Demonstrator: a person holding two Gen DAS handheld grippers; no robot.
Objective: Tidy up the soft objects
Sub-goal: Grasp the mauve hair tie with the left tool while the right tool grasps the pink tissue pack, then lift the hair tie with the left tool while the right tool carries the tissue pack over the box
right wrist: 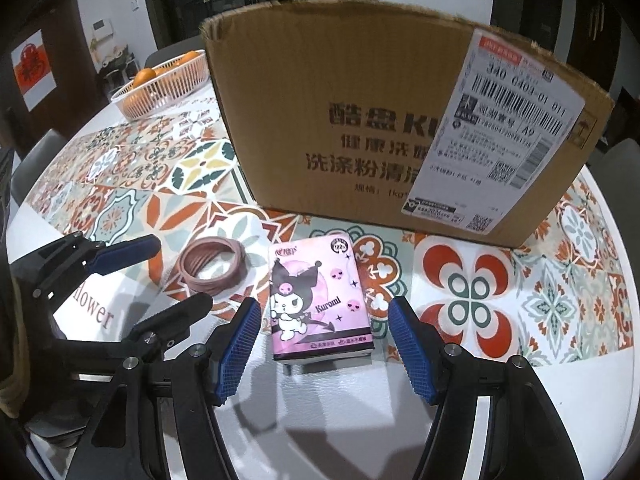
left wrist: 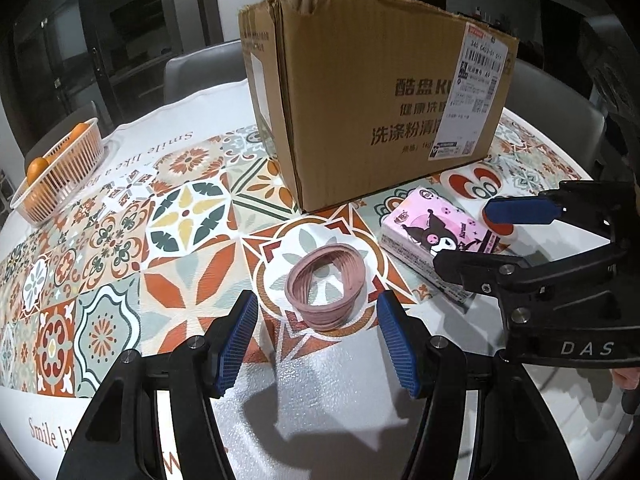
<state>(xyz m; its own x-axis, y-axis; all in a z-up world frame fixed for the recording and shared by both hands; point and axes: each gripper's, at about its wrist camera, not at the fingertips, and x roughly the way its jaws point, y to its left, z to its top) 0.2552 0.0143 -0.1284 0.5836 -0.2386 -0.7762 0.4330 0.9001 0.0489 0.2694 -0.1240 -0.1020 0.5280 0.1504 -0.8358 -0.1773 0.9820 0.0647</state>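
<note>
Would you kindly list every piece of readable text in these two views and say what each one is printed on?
"Kuromi": pink tissue pack.
"100%": round badge on the same pack.
"Smile like a": tablecloth; "flower" near its front edge.
"DAS": right gripper body.
"340 0403-01 011", "A9": shipping label on the cardboard box.
"KU", "1kg", large Chinese characters: box front.
Label fine print: too small to read.

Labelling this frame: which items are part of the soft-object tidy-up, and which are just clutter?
Job items:
- pink hair ties bundle
- Kuromi tissue pack
- cardboard box
- left tongs, open
- right tongs, open

Lying about:
- basket of oranges
- patterned tablecloth
</note>
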